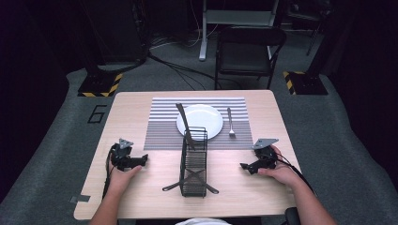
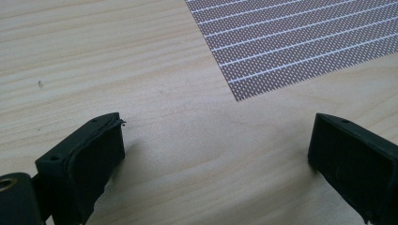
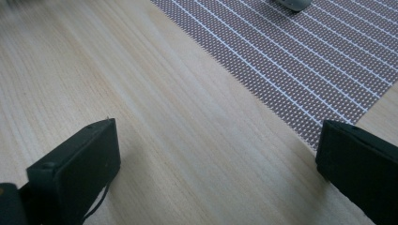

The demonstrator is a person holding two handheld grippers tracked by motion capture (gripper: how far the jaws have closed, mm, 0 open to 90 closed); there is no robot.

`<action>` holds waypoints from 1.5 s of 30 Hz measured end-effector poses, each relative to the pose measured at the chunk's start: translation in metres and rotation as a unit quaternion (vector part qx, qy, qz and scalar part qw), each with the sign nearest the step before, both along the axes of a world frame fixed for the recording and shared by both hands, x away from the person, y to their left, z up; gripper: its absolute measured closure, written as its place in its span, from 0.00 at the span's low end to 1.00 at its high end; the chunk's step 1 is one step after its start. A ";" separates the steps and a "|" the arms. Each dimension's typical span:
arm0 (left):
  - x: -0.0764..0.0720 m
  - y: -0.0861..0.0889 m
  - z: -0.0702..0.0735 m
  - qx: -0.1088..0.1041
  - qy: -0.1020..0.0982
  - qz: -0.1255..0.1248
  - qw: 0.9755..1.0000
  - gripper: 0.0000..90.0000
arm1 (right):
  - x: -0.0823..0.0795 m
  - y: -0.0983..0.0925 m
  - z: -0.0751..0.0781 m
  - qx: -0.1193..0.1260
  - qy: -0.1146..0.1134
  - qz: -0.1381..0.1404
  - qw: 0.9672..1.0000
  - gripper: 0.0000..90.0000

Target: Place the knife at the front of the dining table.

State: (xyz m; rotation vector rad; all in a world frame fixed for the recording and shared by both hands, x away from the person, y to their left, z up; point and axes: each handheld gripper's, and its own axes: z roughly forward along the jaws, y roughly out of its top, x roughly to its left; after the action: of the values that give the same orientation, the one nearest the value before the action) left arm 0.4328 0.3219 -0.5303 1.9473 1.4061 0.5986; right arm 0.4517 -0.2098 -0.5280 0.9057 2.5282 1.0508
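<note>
the left tongs (image 2: 216, 159) stand wide open, their two black jaws rising from the bottom corners with only bare wood between them. nothing is gripped or touched. the pale wooden tabletop (image 2: 117, 70) runs under them, its grain going across, with one tiny dark speck at the left. in the upper right lies a corner of the striped placemat (image 2: 300, 42), brownish weave crossed by thin white lines, its nearest corner ahead of the gap between the jaws.

A pale wooden worktop (image 1: 141, 108) stands on grey carpet (image 1: 338, 136) in a dim room. Behind it sits a black folding chair (image 1: 248, 51). Yellow-and-black striped bases (image 1: 99, 85) flank it, and cables (image 1: 183, 70) trail across the floor.
</note>
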 end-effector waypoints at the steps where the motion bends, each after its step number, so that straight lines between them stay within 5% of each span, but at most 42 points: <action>1: 0.000 0.000 0.000 0.000 0.000 0.001 1.000 0.04 | 0.000 0.000 0.000 0.000 0.000 0.000 1.000 0.00; 30: -0.003 0.002 0.001 -0.005 -0.011 0.010 1.000 0.17 | 0.000 0.000 0.000 0.000 0.000 -0.002 1.000 0.00; 34: -0.005 0.002 0.004 -0.003 -0.008 0.011 1.000 0.28 | -0.001 0.000 0.000 -0.001 0.001 -0.001 1.000 0.00; 41: -0.009 -0.004 0.012 -0.013 -0.001 0.006 1.000 0.34 | -0.001 0.000 0.000 0.000 0.000 -0.002 1.000 0.00; 45: -0.013 -0.007 0.019 -0.038 0.005 0.000 0.999 0.39 | 0.000 0.000 0.000 -0.001 0.000 -0.001 1.000 0.00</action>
State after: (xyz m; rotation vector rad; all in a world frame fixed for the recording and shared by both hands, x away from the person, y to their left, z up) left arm 0.4194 0.3153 -0.5112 1.8936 1.4157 0.5290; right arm 0.4512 -0.2099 -0.5279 0.9086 2.5274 1.0484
